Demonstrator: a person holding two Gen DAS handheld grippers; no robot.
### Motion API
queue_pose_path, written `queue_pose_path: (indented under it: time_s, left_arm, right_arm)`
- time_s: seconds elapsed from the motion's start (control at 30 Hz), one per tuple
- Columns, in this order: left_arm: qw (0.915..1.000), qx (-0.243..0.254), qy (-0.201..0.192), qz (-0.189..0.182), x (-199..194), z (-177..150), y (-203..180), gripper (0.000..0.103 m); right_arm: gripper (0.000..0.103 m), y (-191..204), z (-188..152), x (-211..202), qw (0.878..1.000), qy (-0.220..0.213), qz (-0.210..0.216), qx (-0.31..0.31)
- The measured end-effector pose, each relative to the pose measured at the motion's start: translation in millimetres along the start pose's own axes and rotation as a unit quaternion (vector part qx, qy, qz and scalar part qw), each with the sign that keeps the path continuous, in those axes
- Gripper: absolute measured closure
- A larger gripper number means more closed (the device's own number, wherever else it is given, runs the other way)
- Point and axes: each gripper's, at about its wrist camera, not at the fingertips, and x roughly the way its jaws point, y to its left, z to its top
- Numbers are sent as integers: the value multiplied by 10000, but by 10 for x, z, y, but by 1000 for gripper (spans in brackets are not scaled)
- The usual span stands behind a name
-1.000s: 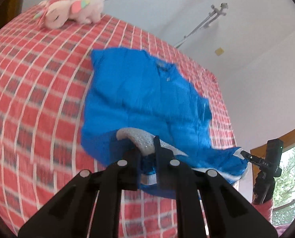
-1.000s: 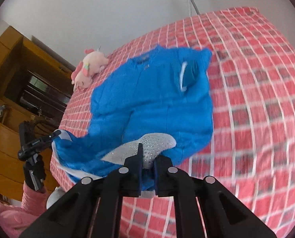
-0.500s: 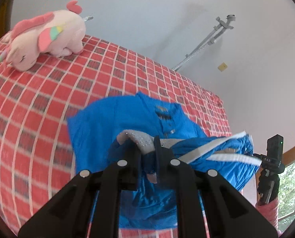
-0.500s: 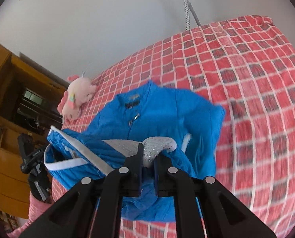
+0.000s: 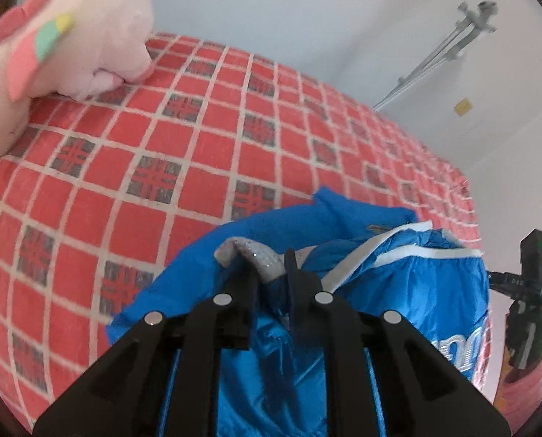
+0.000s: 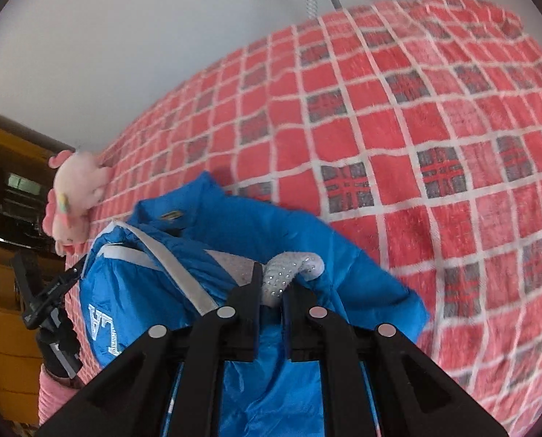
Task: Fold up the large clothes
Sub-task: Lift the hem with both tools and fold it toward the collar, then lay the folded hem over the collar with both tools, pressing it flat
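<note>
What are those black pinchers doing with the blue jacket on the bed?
A person is folding a blue jacket on a bed with a red checked blanket. The left gripper and the right gripper each pinch a bit of the jacket's edge and hold it up over the collar end, so the jacket is doubled over. A pink plush toy lies on the blanket nearby, not touching the jacket.

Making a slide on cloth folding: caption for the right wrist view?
Right claw shut on blue jacket, hem carried toward collar over red checked bedspread.
</note>
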Motion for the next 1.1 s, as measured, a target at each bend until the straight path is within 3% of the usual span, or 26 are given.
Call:
queue_pose_path:
  time_s: [0.17,0.27,0.33,0.37,0.4,0.43,0.57,0.67,0.7,0.77,0.8,0.83,0.9,0.97,1.1]
  left_arm:
    - [10000,-70,57,15,169,11,93,89]
    - [9998,-152,106,-110,101,7,109,87]
    - [9990,-256,99,-339,-51,-26,122,79]
    - [9987,-260,50,-442,-129,-50,118,76]
    - [9984,-255,-2,-498,-196,-73,117,63]
    - [9984,-231,-116,-504,-325,-128,117,46]
    - [9983,160,-567,-13,-678,-408,112,40]
    - [9977,392,-359,423,-599,-637,122,40]
    - [9977,410,-294,459,-561,-672,124,40]
    - [9976,424,-202,503,-472,-779,99,46]
    - [9972,456,-243,545,-452,-814,67,61]
    - [9966,496,-272,596,-450,-833,54,77]
    - [9957,566,-392,618,-485,-851,-17,93]
    - [9946,569,-636,598,-587,-832,-69,96]
    - [9914,434,-1071,622,-753,-706,-61,97]
  right_arm:
    - [92,-129,12,182,9998,77,47,151]
    - [82,-162,-20,96,9993,56,286,234]
    - [68,-161,-79,-42,9981,-24,568,217]
    - [52,-154,-126,-137,9974,-104,694,145]
    - [32,-147,-178,-245,9976,-225,648,49]
    - [29,-141,-235,-342,9980,-374,497,-75]
    - [29,-140,-483,-471,9975,-449,318,-440]
    - [29,-130,-631,-319,9973,-274,-43,-687]
    - [34,-117,-660,-265,9969,-227,-144,-743]
    - [45,-76,-741,-115,9961,-127,-222,-845]
    - [59,-44,-769,-73,9950,-149,-361,-915]
    - [66,-11,-774,-50,9938,-177,-516,-970]
    - [88,47,-772,-60,9921,-243,-661,-1034]
    - [93,49,-729,-175,9934,-387,-554,-928]
    - [95,-68,-619,-425,9948,-836,-239,-537]
